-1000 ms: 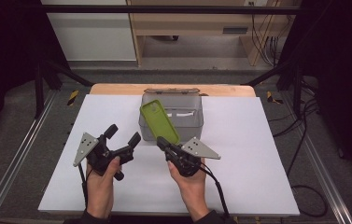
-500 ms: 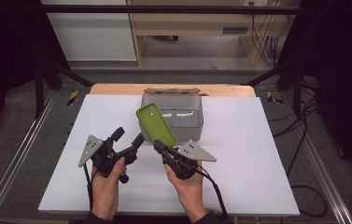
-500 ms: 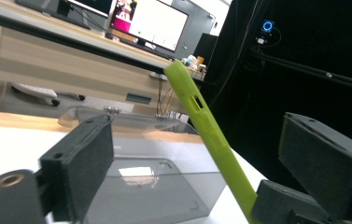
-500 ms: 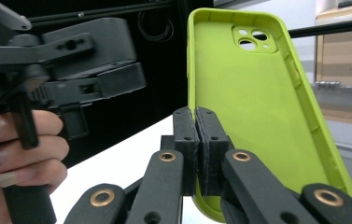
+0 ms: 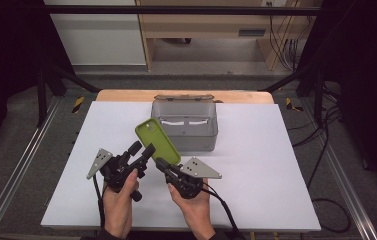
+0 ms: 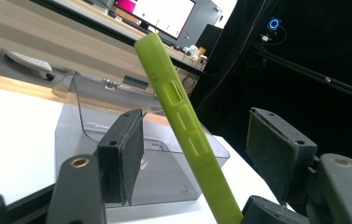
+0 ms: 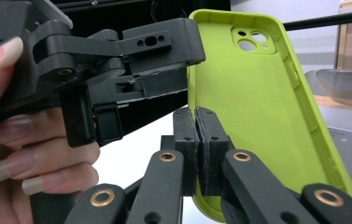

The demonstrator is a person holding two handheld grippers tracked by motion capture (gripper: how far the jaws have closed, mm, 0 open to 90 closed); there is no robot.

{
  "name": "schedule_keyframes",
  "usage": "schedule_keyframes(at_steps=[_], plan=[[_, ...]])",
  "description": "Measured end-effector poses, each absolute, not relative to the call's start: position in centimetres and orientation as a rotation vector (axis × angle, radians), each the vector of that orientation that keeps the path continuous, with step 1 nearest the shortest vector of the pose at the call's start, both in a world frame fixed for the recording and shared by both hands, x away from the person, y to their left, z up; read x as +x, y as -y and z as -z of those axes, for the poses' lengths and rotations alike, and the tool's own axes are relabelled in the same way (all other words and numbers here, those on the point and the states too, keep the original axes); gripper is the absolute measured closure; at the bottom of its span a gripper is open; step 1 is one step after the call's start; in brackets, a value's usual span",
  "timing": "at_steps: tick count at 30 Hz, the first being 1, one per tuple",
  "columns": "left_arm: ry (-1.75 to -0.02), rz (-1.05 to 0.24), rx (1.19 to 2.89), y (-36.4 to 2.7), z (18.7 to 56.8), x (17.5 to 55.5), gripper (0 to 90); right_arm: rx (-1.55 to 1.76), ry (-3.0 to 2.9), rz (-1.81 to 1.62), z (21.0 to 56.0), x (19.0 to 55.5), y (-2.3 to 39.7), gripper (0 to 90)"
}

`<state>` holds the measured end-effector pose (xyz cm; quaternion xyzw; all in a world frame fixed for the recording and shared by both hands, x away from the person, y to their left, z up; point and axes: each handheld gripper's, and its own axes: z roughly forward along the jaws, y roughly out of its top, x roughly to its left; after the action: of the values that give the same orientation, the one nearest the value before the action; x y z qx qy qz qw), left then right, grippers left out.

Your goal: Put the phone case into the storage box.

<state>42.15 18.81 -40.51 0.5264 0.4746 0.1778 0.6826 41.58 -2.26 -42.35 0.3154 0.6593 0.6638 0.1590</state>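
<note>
Just in front of the clear grey plastic bin, above the white surface, the green phone case is standing tilted, its camera cutout at the top and its hollow side facing the person. The right gripper is holding it by the lower edge, its fingers clamped together on the case's rim. The left gripper is sitting just left of the case with the case between its fingers; these have just been closing, yet they are standing apart, with a gap showing on either side of the case in the left gripper view. The left hand and the right hand are reaching in from the near edge of the surface, well short of the bin. The bin is sitting directly behind the case, so the case's upper corner is overlapping its front wall in the high view. Beyond the bin, a strip of wooden tabletop is showing at the far edge of the surface. Right of the bin, cables are hanging beside the surface.
</note>
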Motion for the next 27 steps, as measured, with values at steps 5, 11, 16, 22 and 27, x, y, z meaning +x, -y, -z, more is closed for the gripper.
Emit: schedule_keyframes(at_steps=[5, 11, 16, 22, 27], plan=[[-1.076, -0.359, 1.163, -18.9, 40.7, 42.2, 46.2, 0.901, -1.886, -1.899, 42.4, 41.5, 2.2, 88.2], [-1.08, -0.324, 1.157, -18.7, 41.1, 42.3, 53.4, 0.896, -1.901, -1.906, 42.6, 41.5, 1.8, 88.2], [-1.093, -0.302, 1.136, -18.9, 41.4, 42.4, 58.9, 0.903, -1.907, -1.915, 42.7, 41.5, 1.6, 88.2], [-1.102, -0.286, 1.128, -18.8, 41.6, 42.5, 62.3, 0.92, -1.909, -1.928, 42.9, 41.7, 1.6, 88.2], [-1.111, -0.301, 1.124, -18.7, 41.9, 42.3, 63.8, 0.925, -1.91, -1.939, 43.0, 41.8, 1.6, 88.1]])
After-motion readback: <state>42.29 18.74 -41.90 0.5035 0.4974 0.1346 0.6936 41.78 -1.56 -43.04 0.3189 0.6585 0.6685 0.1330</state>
